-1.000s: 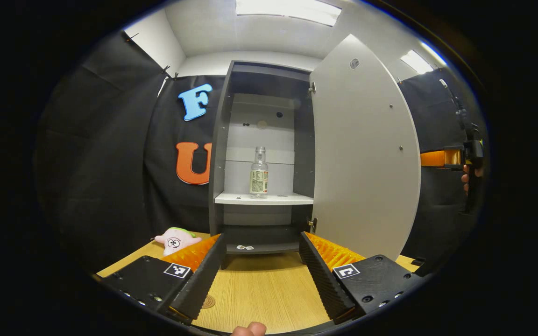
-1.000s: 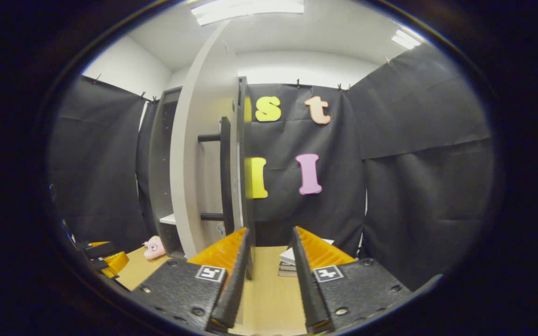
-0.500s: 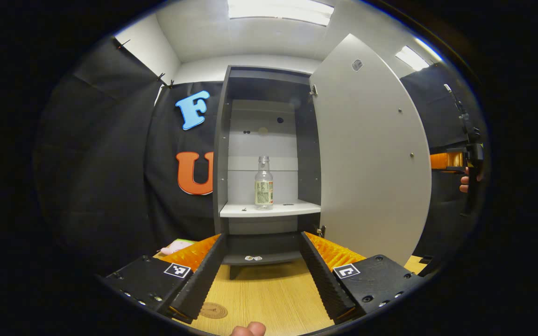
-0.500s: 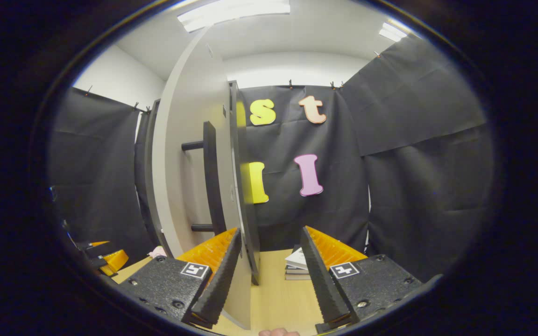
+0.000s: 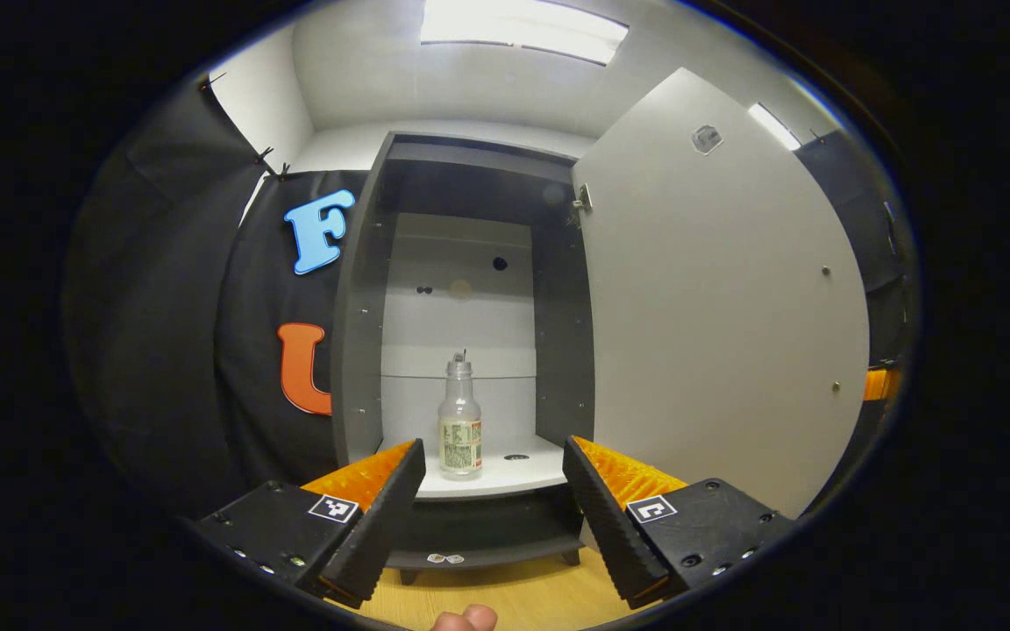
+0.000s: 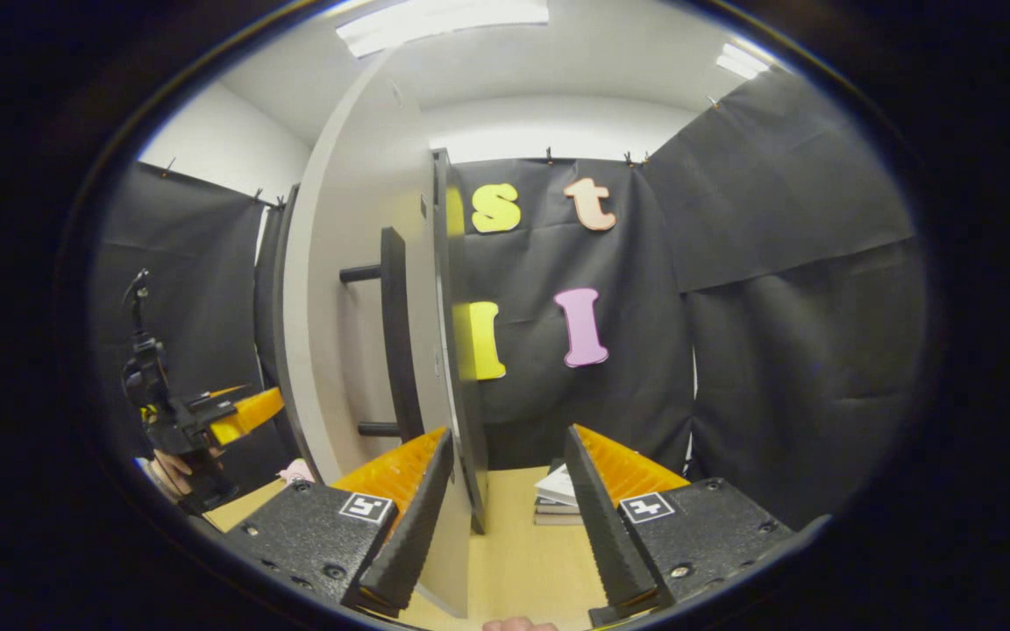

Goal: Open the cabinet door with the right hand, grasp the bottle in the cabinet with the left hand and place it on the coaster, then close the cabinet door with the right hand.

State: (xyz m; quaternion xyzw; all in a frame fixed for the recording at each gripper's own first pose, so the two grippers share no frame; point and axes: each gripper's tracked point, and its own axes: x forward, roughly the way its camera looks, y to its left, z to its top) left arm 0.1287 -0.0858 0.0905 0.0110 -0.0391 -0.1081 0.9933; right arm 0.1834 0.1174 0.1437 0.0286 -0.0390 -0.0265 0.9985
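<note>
Item: bottle (image 5: 459,419), clear with a paper label, standing upright on the pale cabinet shelf (image 5: 514,473), a little left of centre and toward the shelf's near edge. Cabinet door (image 5: 715,307) is hanging wide open on the right, so you are working the reach-and-grasp step. Your left gripper (image 5: 494,478) is pointing into the opening, released, jaws spread wide and holding nothing; the bottle is sitting toward the left finger rather than midway. You are best nudging left so the label band falls between both pads, keeping level, and going in far enough to clamp the body (not the narrow neck). Your right gripper (image 6: 505,478) is waiting spread and empty, straddling the door's outer edge beside the black handle (image 6: 394,333); keep it clear of the swing.
</note>
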